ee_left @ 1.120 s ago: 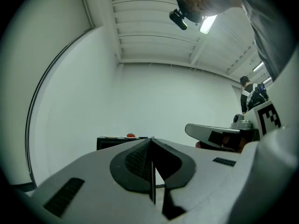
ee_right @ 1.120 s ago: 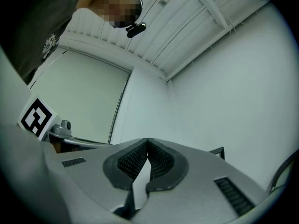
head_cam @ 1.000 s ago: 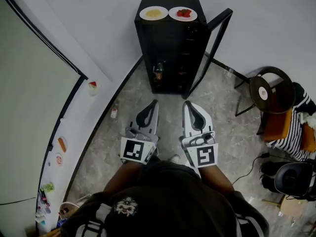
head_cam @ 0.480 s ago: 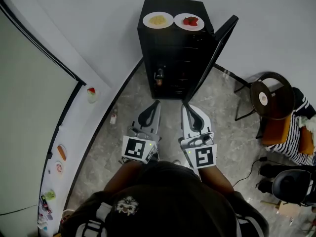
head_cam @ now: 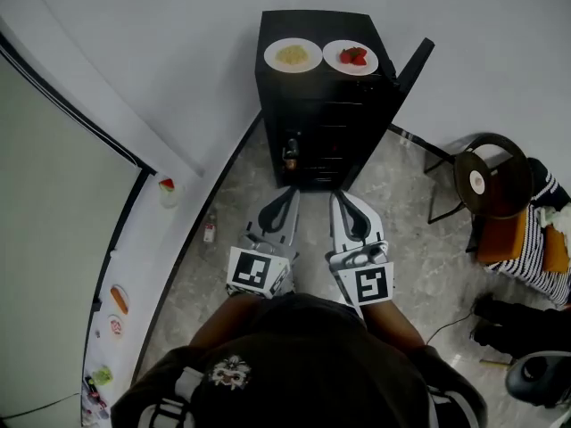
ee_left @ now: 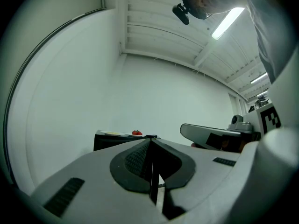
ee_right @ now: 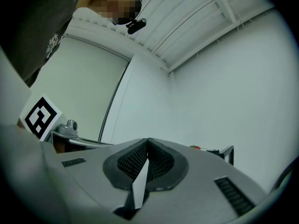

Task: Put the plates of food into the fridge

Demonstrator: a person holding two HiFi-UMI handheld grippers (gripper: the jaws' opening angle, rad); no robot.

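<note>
Two white plates rest on top of a small black fridge (head_cam: 317, 105). The left plate (head_cam: 293, 55) carries yellow food. The right plate (head_cam: 351, 57) carries red strawberries. The fridge door (head_cam: 397, 96) is swung open to the right, and bottles show on its shelves. My left gripper (head_cam: 287, 192) and right gripper (head_cam: 343, 196) are held side by side in front of the fridge, short of it. Both are shut and empty. In the left gripper view the fridge top (ee_left: 122, 135) with its plates peeks over the shut jaws, and the right gripper (ee_left: 215, 134) shows beside them.
A white wall (head_cam: 178, 52) runs behind and to the left of the fridge. A round black chair (head_cam: 486, 172) stands at the right, with striped fabric (head_cam: 535, 230) beyond it. A small bottle (head_cam: 209, 232) lies on the grey floor by the left wall.
Both grippers have moved forward toward the fridge, which now lies closer in the head view. Their jaws stayed shut.
</note>
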